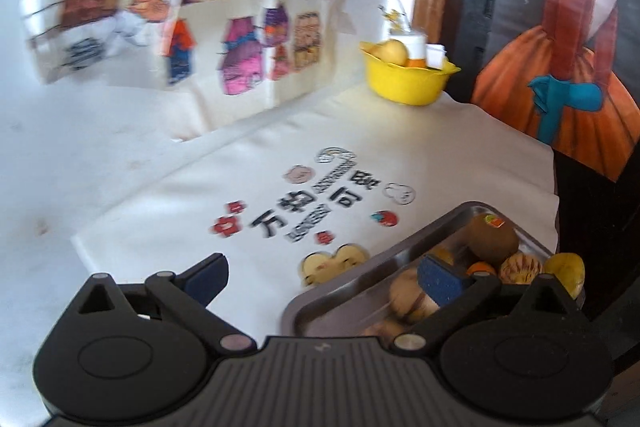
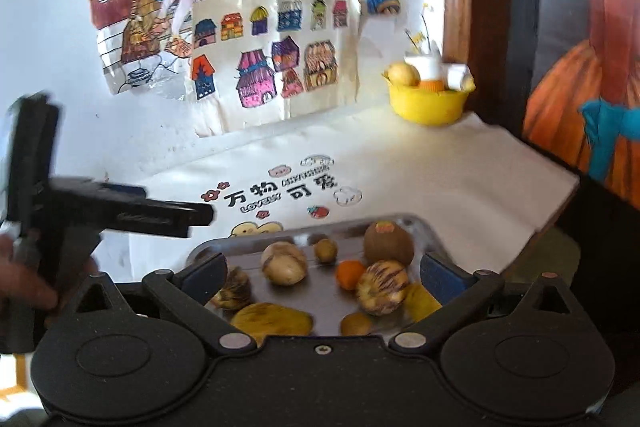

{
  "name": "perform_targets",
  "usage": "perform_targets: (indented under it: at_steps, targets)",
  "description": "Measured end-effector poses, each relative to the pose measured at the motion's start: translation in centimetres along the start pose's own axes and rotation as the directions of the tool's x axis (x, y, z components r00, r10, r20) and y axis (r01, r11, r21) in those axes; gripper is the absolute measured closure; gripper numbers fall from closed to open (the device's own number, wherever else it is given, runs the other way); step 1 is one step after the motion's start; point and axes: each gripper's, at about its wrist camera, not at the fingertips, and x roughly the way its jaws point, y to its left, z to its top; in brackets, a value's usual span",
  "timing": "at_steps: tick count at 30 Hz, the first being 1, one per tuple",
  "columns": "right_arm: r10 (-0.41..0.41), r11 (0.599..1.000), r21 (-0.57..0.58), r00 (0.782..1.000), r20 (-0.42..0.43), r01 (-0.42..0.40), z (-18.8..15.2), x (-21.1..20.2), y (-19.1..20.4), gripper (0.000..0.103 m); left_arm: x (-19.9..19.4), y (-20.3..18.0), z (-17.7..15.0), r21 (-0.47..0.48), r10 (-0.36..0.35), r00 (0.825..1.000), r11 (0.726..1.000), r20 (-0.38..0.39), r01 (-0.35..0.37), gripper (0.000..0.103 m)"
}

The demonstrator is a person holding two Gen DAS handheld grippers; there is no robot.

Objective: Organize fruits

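A grey metal tray [image 2: 320, 223] holds several fruits: a brown kiwi [image 2: 388, 243], a small orange fruit [image 2: 349, 273], a striped round fruit [image 2: 380, 287], a pale round fruit [image 2: 284, 263] and a yellow fruit [image 2: 272, 319]. My right gripper [image 2: 322, 277] is open and empty above the tray's near side. My left gripper [image 1: 322, 275] is open and empty, over the tray's left edge [image 1: 360, 267]; it shows in the right wrist view [image 2: 176, 217] too. A yellow bowl [image 2: 428, 103] at the back right holds a yellowish fruit [image 2: 404, 74] and white containers.
A white cloth [image 2: 440, 179] with printed characters covers the table. Colourful drawings [image 2: 272, 59] hang on the white wall behind. A dark painting [image 2: 580, 67] stands at the right by a wooden frame. The table's edge runs close right of the tray.
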Motion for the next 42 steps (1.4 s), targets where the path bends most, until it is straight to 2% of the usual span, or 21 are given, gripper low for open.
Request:
perform_targets:
  at_steps: [5, 14, 23, 42]
  targets:
    - [-0.063, 0.998, 0.017, 0.996, -0.066, 0.065, -0.9, 0.2, 1.4, 0.001, -2.7, 1.9, -1.7, -0.041, 0.007, 1.0, 0.999, -0.005, -0.007, 0.0]
    - [-0.075, 0.996, 0.037, 0.993, -0.094, 0.079, -2.2, -0.1, 2.5, 0.001, -4.9, 2.0, -5.1, -0.051, 0.021, 0.999, 0.998, -0.048, -0.023, 0.0]
    - [-0.085, 0.996, 0.032, 0.994, -0.072, 0.087, -1.7, -0.9, 2.1, 0.001, -5.9, 0.8, -4.9, -0.008, 0.035, 0.999, 0.999, -0.016, -0.035, 0.0]
    - [-0.077, 0.996, 0.031, 0.994, -0.081, 0.08, -1.9, -0.7, 2.0, 0.001, -5.6, 0.6, -5.0, -0.004, 0.012, 1.0, 1.0, -0.026, -0.012, 0.0]
